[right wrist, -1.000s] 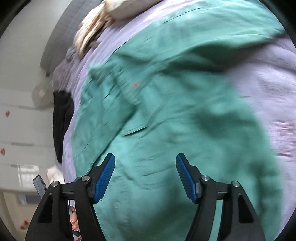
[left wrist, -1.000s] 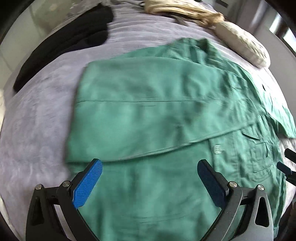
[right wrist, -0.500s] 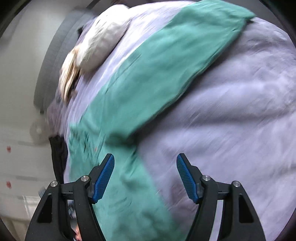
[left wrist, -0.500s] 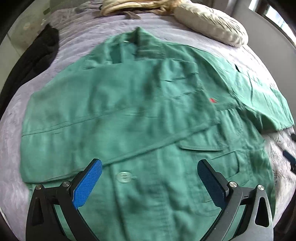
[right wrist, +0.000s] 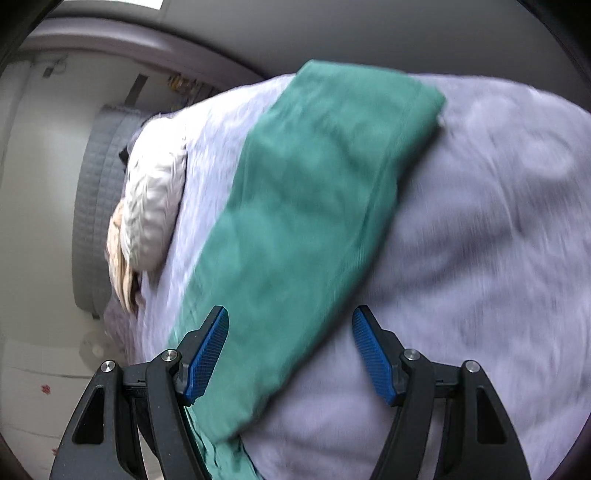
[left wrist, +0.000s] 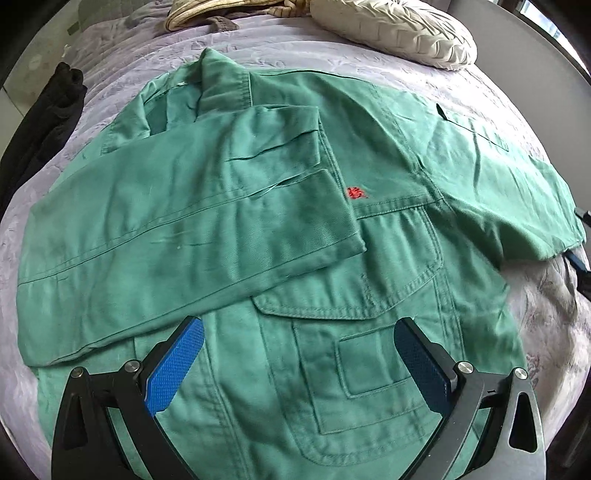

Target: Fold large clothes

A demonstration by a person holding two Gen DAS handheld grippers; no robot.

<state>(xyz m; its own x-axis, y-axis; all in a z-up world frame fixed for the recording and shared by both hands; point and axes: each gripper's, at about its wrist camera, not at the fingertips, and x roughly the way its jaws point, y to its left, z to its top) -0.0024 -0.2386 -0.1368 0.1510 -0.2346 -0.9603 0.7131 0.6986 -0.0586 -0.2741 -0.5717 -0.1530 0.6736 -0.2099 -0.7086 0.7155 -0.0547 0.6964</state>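
Bare bedspread (right wrist: 480,229) is seen to the right of the outstretched sleeve (right wrist: 310,206) in the right wrist view; passage there is unobstructed. The green jacket (left wrist: 332,295) covers the middle of the bed, flat and low. At the head end the way is blocked by a pale pillow (left wrist: 399,33) and a heap of beige cloth (left wrist: 207,14). The left edge is occupied by a black garment (left wrist: 51,114). A narrow bare strip is left between collar and pillow.
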